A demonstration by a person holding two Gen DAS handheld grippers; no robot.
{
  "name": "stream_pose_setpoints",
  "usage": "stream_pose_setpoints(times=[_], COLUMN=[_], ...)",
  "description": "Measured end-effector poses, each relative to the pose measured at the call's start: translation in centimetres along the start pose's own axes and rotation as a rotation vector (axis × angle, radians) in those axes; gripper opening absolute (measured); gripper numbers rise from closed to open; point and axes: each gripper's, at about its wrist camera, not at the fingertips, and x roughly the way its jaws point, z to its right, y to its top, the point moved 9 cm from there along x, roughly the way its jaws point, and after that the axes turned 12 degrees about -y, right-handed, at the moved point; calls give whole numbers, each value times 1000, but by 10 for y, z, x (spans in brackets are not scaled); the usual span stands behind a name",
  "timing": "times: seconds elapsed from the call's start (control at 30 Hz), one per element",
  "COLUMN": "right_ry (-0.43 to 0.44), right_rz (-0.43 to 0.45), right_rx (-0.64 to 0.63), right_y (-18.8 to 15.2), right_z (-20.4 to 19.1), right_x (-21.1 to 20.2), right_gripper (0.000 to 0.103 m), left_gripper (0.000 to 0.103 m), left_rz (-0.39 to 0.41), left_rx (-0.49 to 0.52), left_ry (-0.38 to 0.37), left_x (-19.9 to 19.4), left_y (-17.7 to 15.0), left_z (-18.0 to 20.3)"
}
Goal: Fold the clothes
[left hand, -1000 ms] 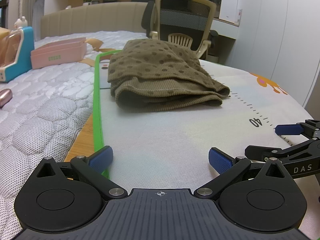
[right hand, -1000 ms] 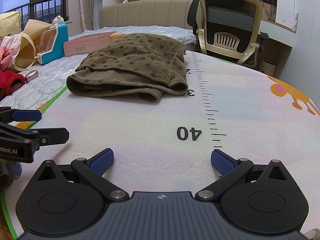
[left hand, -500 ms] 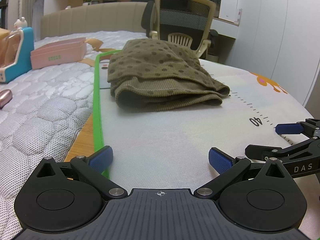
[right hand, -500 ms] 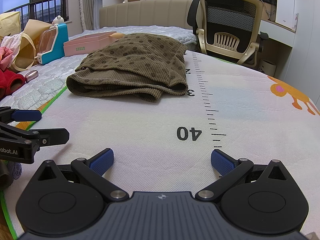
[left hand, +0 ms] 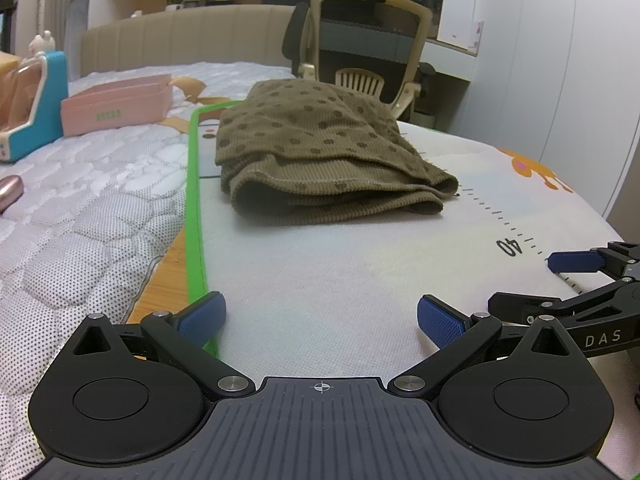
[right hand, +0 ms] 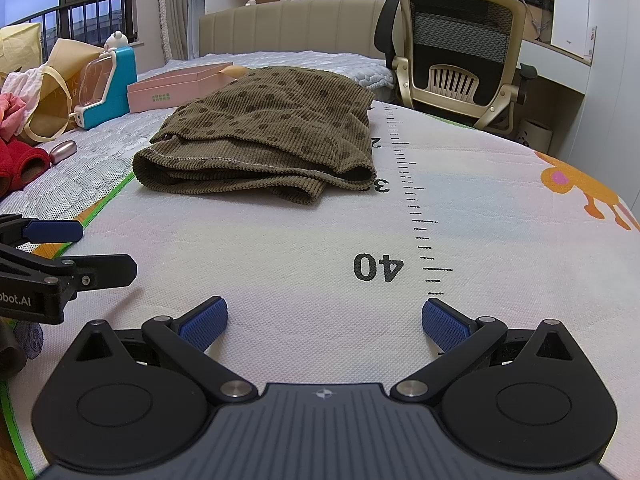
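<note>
While both tools sit idle and hold nothing, the left wrist view shows the left tool low over the white mat, its blue pads spread wide. The brown dotted garment lies ahead on the far part of the mat, well apart from the tool, close beside the mat's green border. It is already folded into a thick bundle of several layers, with a stitched hem facing the camera and a gap under the top layer on the near left. The right tool shows at the right edge, also wide. A pink box and a blue toy rest on the bed to the left, and an office chair stands behind the garment.

From the right wrist view, the right tool has its pads wide apart, near the printed "40" and ruler marks on the mat. The garment lies ahead and a little left, its right edge touching the ruler line. The near edge is a rolled stack, and one corner droops forward onto the mat. The left tool pokes in at the left.

The fabric looks like ribbed corduroy knit: soft, limp, light, with a grippy texture, not slippery or fragile. Layers will likely slide on each other and sag if lifted at one point. The best hold is probably the two near corners of the hem, one tool each, pinching all layers; the drooping corner suits the right tool. The fold looks nearly done, maybe needing tidying.
</note>
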Motion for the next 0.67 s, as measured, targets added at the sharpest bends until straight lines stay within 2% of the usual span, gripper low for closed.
stream_pose_setpoints(times=[0.67], right_ry=[0], right_rz=[0], right_rx=[-1], right_y=[0], right_z=[0], right_x=[0], right_gripper=[103], left_gripper=[103], left_rz=[-12], left_rx=[33], left_ry=[19], left_x=[1], left_y=[-1], left_z=[2])
